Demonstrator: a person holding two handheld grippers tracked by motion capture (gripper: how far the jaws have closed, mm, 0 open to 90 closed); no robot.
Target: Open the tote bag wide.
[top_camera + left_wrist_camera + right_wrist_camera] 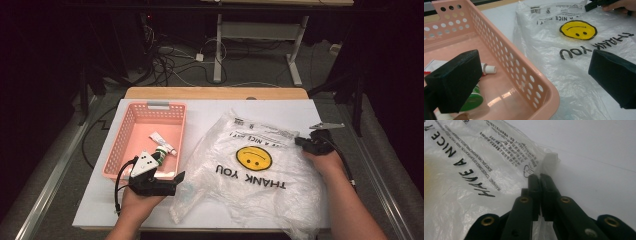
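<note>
A clear plastic bag (250, 170) printed with a yellow smiley and "THANK YOU" lies flat on the white table. My right gripper (299, 142) sits at the bag's right edge. In the right gripper view its jaws (540, 177) are pressed together on the film of the bag (474, 170). My left gripper (172, 172) stands open at the near right corner of the pink basket (125, 135). One jaw is inside the basket (524, 75), the other over the bag (574, 62). A white tube (487, 69) and a green-capped bottle (472, 100) lie in the basket.
The white table sheet (210, 107) has bare room behind the bag. The wooden table edge (215, 93) runs along the back. Cables and a desk frame (260, 35) are on the dark floor beyond. The other hand's gripper (596, 3) appears far off in the left gripper view.
</note>
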